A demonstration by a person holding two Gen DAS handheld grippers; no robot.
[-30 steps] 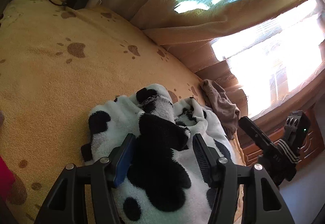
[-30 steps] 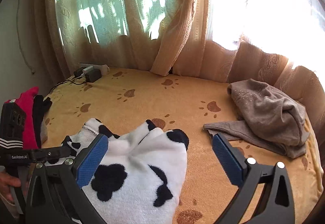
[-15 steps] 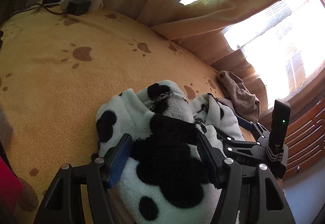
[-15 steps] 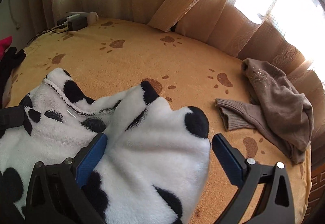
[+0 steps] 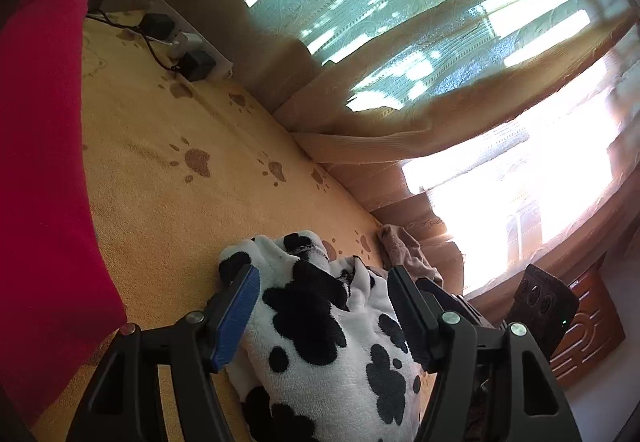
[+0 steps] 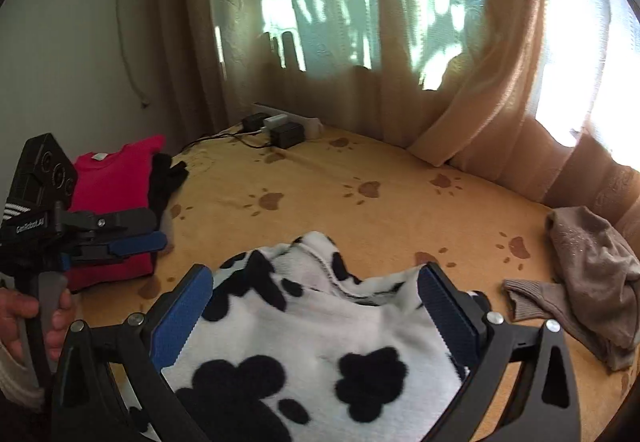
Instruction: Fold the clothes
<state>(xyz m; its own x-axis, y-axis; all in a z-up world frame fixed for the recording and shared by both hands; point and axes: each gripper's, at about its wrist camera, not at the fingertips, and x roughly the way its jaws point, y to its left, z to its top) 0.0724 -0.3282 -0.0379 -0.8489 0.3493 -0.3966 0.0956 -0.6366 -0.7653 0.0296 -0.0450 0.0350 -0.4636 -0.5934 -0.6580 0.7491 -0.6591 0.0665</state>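
between right claw point(image 6: 316, 306) fingers, spotted fleece point(image 6: 320, 346)

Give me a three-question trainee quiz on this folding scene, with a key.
1. True or false: the red top lies folded, apart from the fleece.
2. Which garment lies crumpled on the bed, to the right in the right wrist view? A) beige sweater B) blue jeans C) striped towel
3. Fill in: the jaws of the left gripper and the right gripper both stand ____.

Key: 1 true; 2 A; 3 open.
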